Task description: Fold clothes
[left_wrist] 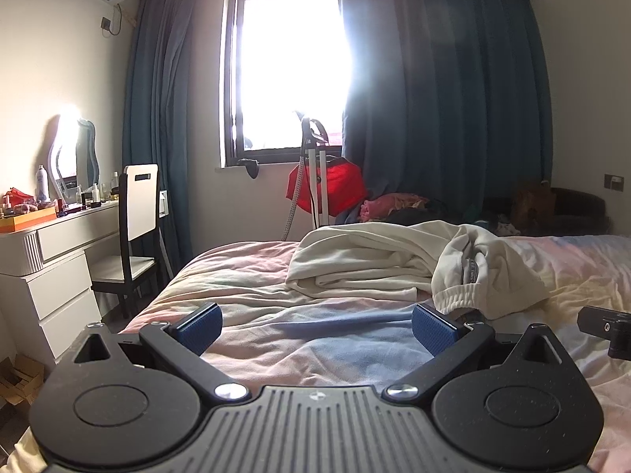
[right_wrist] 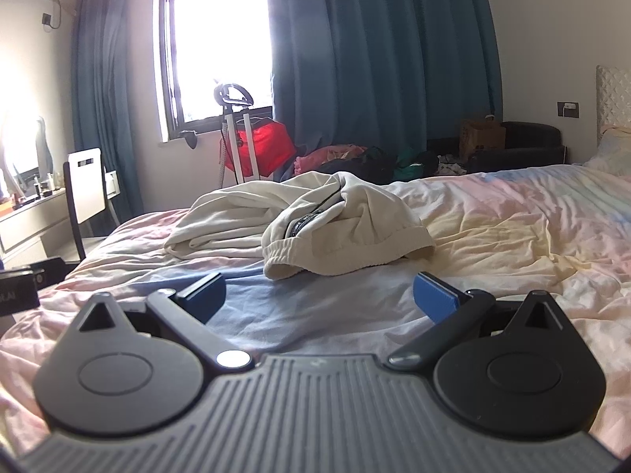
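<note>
Both tools, left (left_wrist: pixel 317 329) and right (right_wrist: pixel 319 297), hover level, jaws wide, before cream clothes (right_wrist: pixel 315 216).

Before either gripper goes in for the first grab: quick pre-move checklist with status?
1. Left gripper open, nothing between its pads: ok.
2. Right gripper open, nothing held: ok.
3. Crumpled cream-white cotton garment in view from both wrists: ok.
4. Garment flat enough to fold: not ok, bunched in a heap.
5. Elastic ribbed hem facing the grippers, reachable: ok.
6. Pastel rumpled bed sheet smooth as a folding surface: not ok, wrinkled.
</note>
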`<action>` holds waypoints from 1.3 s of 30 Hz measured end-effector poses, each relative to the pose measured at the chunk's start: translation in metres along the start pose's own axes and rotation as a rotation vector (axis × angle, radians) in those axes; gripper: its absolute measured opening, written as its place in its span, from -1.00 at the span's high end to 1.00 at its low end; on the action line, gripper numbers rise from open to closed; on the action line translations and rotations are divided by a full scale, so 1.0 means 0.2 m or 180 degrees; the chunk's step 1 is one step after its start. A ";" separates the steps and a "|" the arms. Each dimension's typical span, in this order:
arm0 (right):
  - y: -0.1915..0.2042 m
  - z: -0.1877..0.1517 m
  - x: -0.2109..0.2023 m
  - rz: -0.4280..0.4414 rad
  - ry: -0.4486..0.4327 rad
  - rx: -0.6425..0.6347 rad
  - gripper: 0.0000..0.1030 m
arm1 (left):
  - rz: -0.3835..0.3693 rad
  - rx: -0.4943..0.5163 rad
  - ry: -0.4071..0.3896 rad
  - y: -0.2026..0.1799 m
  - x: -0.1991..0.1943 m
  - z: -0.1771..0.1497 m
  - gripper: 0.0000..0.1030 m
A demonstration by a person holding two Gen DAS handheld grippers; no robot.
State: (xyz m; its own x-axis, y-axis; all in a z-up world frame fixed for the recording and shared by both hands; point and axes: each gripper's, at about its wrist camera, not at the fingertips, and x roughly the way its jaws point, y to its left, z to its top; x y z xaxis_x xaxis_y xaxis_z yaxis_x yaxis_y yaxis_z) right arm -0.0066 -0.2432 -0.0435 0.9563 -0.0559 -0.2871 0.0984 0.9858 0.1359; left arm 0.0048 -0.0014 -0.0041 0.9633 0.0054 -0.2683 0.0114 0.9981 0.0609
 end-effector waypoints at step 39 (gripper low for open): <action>-0.18 0.18 0.21 -0.0031 0.0101 0.0197 -1.00 | -0.0229 0.0264 0.0421 -0.18 0.40 -0.14 -0.99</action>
State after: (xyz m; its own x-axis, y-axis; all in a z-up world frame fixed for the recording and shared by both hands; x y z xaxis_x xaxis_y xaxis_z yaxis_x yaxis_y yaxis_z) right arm 0.0400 -0.2865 -0.0269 0.9461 -0.0595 -0.3185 0.1255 0.9735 0.1910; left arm 0.0733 -0.0362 -0.0546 0.9155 -0.0523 -0.3988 0.1064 0.9877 0.1148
